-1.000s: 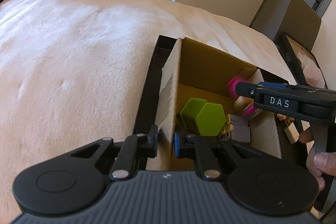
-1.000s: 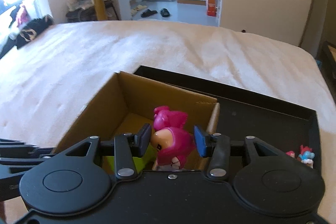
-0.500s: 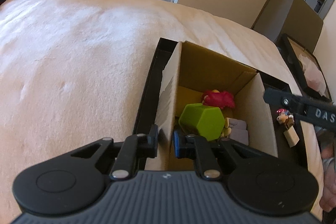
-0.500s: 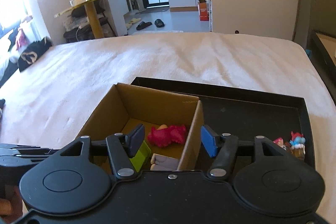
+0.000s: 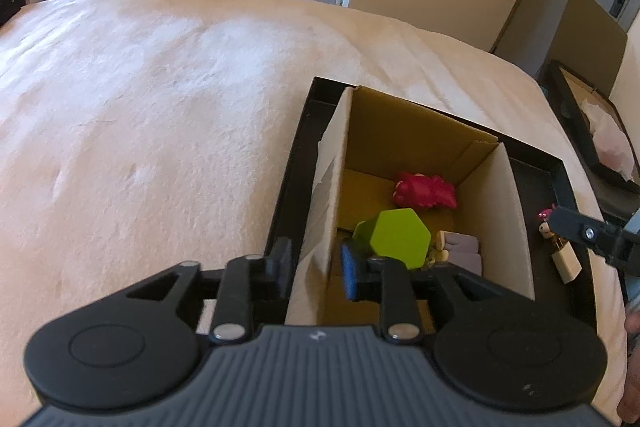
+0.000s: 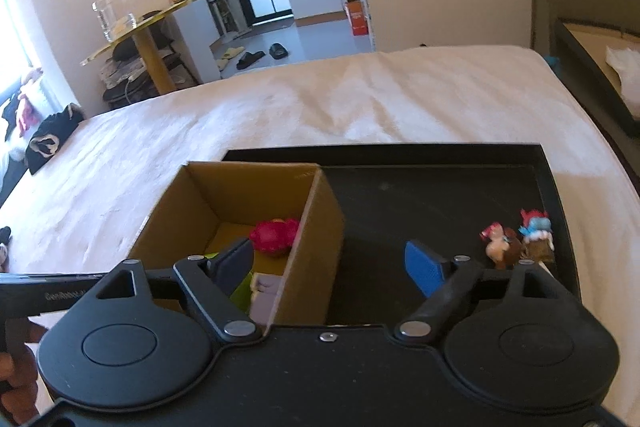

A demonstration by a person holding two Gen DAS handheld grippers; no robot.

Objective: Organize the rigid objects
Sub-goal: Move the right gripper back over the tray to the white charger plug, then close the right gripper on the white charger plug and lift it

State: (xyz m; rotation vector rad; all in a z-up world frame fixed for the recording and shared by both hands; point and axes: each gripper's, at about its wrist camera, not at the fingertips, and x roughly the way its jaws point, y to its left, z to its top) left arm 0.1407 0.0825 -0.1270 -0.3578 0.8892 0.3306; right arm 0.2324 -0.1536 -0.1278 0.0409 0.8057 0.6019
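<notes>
An open cardboard box (image 5: 400,123) (image 6: 248,187) stands in the left end of a black tray (image 5: 296,163) (image 6: 400,195). Inside lie a pink figure (image 5: 424,191) (image 6: 274,235), a green hexagonal block (image 5: 396,235) and a lilac block (image 5: 464,251). My left gripper (image 5: 316,269) straddles the box's left wall. Its jaws are opening and the pads stand just off the cardboard. My right gripper (image 6: 330,263) is opening wide with nothing held; the box's right wall shows in its gap. Two small figurines (image 6: 500,247) (image 6: 536,235) stand at the tray's right side.
The tray rests on a bed with a beige blanket (image 5: 160,107). A small wooden block (image 5: 566,263) lies beside the figurines. A second black tray with paper (image 5: 592,131) sits beyond the bed's right edge. One finger of the right gripper (image 5: 584,235) reaches over the tray's right rim.
The right gripper let go of the pink figure, which now lies in the box, then swung right and spread its jaws. The left jaws parted from the box wall.
</notes>
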